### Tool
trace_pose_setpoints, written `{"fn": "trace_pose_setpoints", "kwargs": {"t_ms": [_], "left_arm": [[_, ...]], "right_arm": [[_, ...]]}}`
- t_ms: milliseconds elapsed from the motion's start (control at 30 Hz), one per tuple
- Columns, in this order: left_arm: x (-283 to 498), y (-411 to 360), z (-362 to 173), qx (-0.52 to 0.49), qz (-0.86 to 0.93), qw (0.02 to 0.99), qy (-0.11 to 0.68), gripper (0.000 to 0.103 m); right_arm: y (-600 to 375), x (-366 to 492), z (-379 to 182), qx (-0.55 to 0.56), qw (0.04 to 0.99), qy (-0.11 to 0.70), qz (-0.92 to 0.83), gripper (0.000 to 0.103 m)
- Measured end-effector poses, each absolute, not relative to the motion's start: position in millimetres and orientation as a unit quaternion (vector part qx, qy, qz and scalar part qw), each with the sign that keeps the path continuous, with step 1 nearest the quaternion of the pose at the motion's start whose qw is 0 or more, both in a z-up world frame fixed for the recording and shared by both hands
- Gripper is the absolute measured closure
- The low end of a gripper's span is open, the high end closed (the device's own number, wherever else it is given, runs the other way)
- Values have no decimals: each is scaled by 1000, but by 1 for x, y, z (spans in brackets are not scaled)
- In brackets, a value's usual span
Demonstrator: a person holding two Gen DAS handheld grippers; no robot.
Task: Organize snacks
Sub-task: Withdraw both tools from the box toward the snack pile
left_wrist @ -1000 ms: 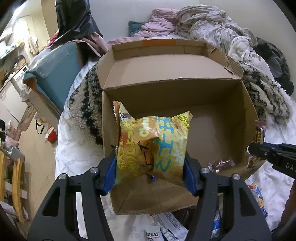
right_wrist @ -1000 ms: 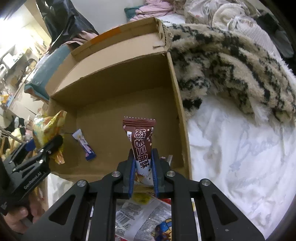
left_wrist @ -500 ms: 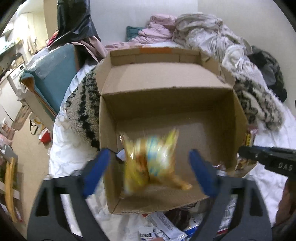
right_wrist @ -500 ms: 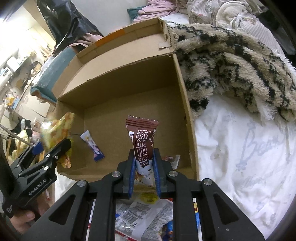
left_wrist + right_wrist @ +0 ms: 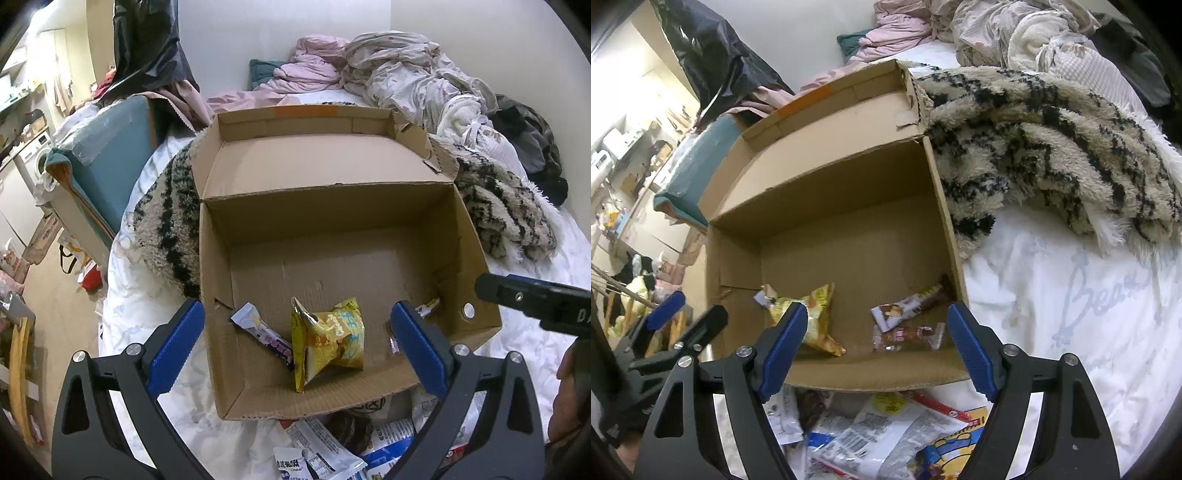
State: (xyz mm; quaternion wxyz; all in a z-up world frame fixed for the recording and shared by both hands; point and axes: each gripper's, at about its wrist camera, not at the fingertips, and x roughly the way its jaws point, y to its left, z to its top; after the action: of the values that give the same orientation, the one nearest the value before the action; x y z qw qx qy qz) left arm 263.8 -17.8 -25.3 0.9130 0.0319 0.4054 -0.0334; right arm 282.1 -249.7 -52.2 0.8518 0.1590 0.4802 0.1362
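An open cardboard box [image 5: 332,218] [image 5: 827,173] sits on the bed. Inside lie a yellow chip bag [image 5: 327,341] [image 5: 816,314], a white and purple bar [image 5: 264,334], a brown chocolate bar [image 5: 912,301] and a small brown candy [image 5: 905,334]. My left gripper [image 5: 295,347] is open and empty above the box's near edge. My right gripper [image 5: 877,347] is open and empty above the near right corner. Its tip shows in the left wrist view [image 5: 532,299], and the left gripper shows in the right wrist view [image 5: 668,332].
Several loose snack packets [image 5: 332,450] [image 5: 886,435] lie on the white sheet in front of the box. A fuzzy patterned blanket [image 5: 1052,147] lies right of the box, with piled clothes [image 5: 406,81] behind. A teal cushion [image 5: 107,155] is at left.
Both grippers opened. The yellow chip bag dropped from the left gripper into the box, and the brown chocolate bar dropped from the right gripper into the box.
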Motion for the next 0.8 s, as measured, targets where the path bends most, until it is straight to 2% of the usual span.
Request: {"fn": "trace_pose_setpoints", "kwargs": {"t_ms": [433, 800], "left_arm": [[212, -1, 7, 28, -30, 919, 393, 3], [161, 20, 9, 19, -8, 912, 409, 3]], "right_arm": [[-255, 224, -14, 146, 871, 448, 140, 22], [-265, 164, -16, 154, 862, 464, 132, 22]]}}
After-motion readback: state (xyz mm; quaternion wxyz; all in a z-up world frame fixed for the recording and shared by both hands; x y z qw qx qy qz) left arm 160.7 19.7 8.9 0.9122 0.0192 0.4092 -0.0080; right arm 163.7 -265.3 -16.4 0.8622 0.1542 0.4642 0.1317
